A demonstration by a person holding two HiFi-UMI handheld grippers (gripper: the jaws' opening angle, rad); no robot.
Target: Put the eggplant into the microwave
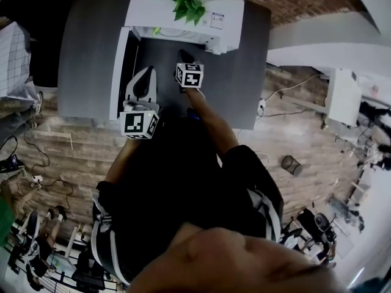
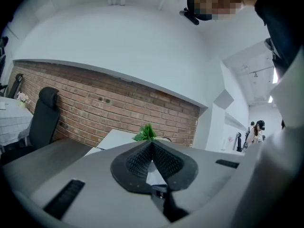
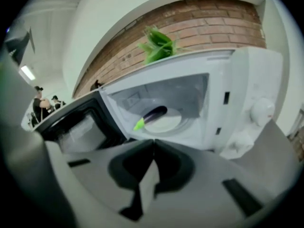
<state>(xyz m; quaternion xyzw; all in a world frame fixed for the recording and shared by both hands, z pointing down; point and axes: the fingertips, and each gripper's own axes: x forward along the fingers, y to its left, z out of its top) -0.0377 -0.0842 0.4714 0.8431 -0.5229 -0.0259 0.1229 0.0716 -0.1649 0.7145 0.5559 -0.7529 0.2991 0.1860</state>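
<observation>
Eggplant [image 3: 154,114] lies inside the microwave [image 3: 247,75] in the right gripper view. It is a glossy, dark purple, elongated body with a bright green stem end, resting on the round pale turntable [image 3: 173,123]. The right tongs [image 3: 153,144] are pressed together with nothing between them, outside the cavity. The dark-windowed door [image 3: 71,127] stands open, so closing it is probably all that is left.

In the left gripper view, the left tongs [image 2: 152,144], with ribbed black pads, are likewise closed and empty, facing a brick wall [image 2: 95,108].

In the head view, a smooth grey desk [image 1: 85,60] carries the boxy white appliance, with a leafy plant [image 1: 188,2] on top.
</observation>
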